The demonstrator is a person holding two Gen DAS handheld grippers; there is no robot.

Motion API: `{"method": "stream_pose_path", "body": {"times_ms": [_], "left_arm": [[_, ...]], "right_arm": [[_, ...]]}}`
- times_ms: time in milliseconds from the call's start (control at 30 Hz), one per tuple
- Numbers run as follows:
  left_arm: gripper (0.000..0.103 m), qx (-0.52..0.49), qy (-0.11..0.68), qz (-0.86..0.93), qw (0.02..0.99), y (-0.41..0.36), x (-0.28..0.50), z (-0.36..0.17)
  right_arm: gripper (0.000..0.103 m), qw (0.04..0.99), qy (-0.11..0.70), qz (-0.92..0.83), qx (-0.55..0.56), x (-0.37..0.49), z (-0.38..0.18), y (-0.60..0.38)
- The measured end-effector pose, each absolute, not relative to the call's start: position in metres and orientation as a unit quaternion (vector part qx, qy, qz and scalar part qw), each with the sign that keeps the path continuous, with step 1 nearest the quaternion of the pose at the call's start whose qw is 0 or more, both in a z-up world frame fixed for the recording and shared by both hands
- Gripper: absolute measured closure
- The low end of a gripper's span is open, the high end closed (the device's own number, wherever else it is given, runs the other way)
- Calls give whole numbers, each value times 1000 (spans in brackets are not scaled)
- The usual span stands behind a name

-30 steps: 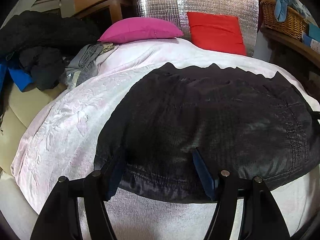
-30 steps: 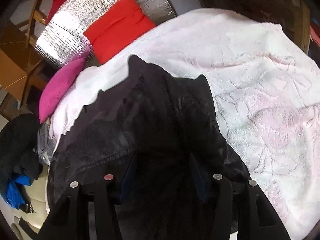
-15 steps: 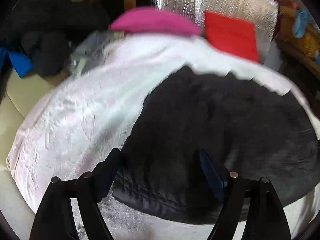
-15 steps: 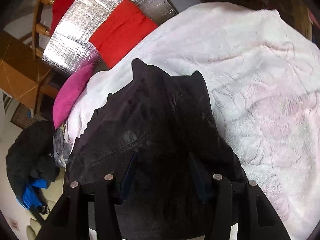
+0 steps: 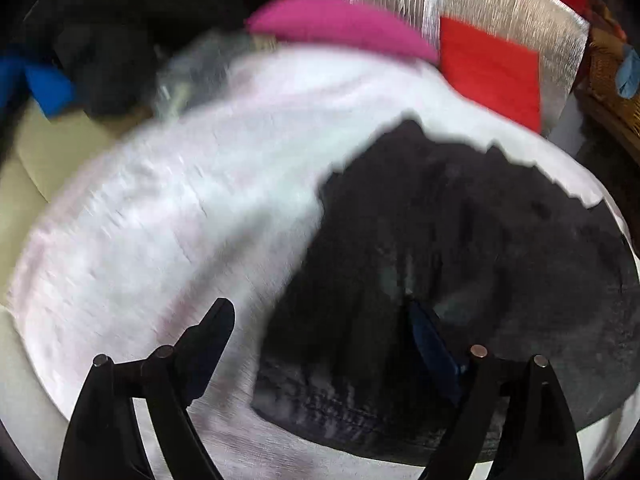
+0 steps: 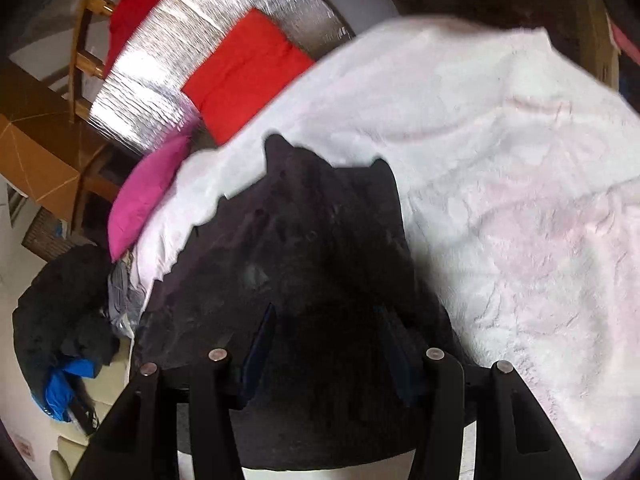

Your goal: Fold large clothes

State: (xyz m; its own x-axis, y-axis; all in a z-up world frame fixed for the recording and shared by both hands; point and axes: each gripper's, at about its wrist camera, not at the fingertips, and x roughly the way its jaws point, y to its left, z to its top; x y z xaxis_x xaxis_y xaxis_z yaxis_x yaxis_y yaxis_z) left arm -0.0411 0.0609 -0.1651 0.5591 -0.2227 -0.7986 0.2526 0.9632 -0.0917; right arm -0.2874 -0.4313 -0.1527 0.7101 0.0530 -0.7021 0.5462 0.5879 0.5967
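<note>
The left wrist view is smeared by motion, so the weave and seams of the black quilted garment are hard to read there. It lies flat on the pale pink textured blanket covering the bed, with a jagged far edge and a stitched hem nearest the cameras. The left gripper has its fingers spreading wider; one finger stands over bare blanket, the other over the cloth, and the garment's near corner lies between them unpressed. In the right wrist view, the right gripper sits low over the garment's dark middle; its fingers stand partly apart, and whether they pinch cloth I cannot tell. Open blanket stretches wide to the right. Beyond the bed's far edge lie a magenta cushion, a red cushion and a silver foil panel.
</note>
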Motion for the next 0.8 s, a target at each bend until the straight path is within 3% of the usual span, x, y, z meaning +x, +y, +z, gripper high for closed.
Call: {"method": "stream_pose_path", "body": {"times_ms": [367,600,800], "left_arm": [[15,57,415,-132,899,58,-84,-131],[14,69,335,-159,926,63,-164,-61],[11,64,244,-152,956,80,-236,15]], "right_arm": [[46,872,324,-187,314,-306,-119,-377],[44,916,300,-197,180,-341,-71,-282],[41,940,255,-200,104,-380,3,-214]]}}
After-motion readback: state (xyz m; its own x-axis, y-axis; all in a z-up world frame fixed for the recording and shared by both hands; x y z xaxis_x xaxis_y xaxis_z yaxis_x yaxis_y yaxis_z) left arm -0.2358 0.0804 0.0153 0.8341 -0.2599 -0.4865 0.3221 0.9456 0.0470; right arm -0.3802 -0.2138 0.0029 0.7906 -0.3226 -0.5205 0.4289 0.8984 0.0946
